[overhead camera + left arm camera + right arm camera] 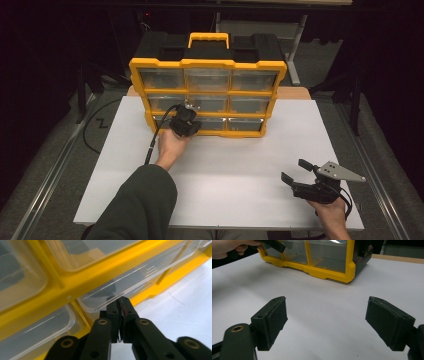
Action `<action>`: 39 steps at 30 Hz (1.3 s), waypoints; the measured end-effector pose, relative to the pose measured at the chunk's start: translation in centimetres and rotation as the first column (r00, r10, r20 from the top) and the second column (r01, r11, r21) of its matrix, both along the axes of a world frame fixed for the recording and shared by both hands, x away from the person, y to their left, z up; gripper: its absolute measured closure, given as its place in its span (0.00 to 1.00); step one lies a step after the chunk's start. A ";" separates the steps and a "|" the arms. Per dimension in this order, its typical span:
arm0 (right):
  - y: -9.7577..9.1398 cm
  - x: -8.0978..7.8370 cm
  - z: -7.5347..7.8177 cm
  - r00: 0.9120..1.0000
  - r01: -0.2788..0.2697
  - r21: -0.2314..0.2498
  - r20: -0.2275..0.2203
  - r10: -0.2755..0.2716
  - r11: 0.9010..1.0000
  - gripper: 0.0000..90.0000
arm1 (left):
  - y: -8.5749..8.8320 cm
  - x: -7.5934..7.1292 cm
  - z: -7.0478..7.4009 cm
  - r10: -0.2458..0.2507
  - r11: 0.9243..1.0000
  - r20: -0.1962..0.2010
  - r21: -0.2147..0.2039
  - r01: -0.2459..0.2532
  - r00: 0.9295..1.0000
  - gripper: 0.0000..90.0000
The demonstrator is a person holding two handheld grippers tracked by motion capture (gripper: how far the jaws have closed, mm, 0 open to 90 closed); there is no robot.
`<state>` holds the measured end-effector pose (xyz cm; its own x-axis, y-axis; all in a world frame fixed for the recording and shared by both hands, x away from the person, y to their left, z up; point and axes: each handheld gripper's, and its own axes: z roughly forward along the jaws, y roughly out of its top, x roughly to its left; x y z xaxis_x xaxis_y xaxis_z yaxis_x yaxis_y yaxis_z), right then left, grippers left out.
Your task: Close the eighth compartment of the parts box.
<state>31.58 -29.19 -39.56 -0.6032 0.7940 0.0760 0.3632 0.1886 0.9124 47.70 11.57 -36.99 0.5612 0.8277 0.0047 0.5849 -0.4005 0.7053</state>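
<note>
— Black jaws first: what's your right gripper (325, 323) doing?

— It hovers low over the white table top (240, 165) near me, jaws spread wide, nothing between them.

— And your left gripper (121, 305)?

— Farther out, its jaws are nearly together, pinching the lip of a clear plastic drawer (130, 277) in the bottom row of the yellow-framed organiser box (207, 95), which stands upright at the table's far edge.
</note>
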 end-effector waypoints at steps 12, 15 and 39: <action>0.1 0.0 0.0 1.000 -0.006 -0.002 -0.004 0.006 1.000 0.21 | 0.4 -1.3 0.8 -0.068 0.998 -0.007 -0.008 0.068 0.998 0.78; 0.0 0.0 0.0 1.000 -0.005 -0.002 -0.001 0.005 1.000 0.21 | 0.4 -1.9 0.8 -0.074 0.997 0.008 0.007 0.074 0.997 0.72; 0.1 0.0 0.0 1.000 -0.010 -0.001 -0.002 0.010 1.000 0.21 | 2.0 -4.1 2.2 -0.059 0.998 0.057 -0.020 0.061 0.997 0.45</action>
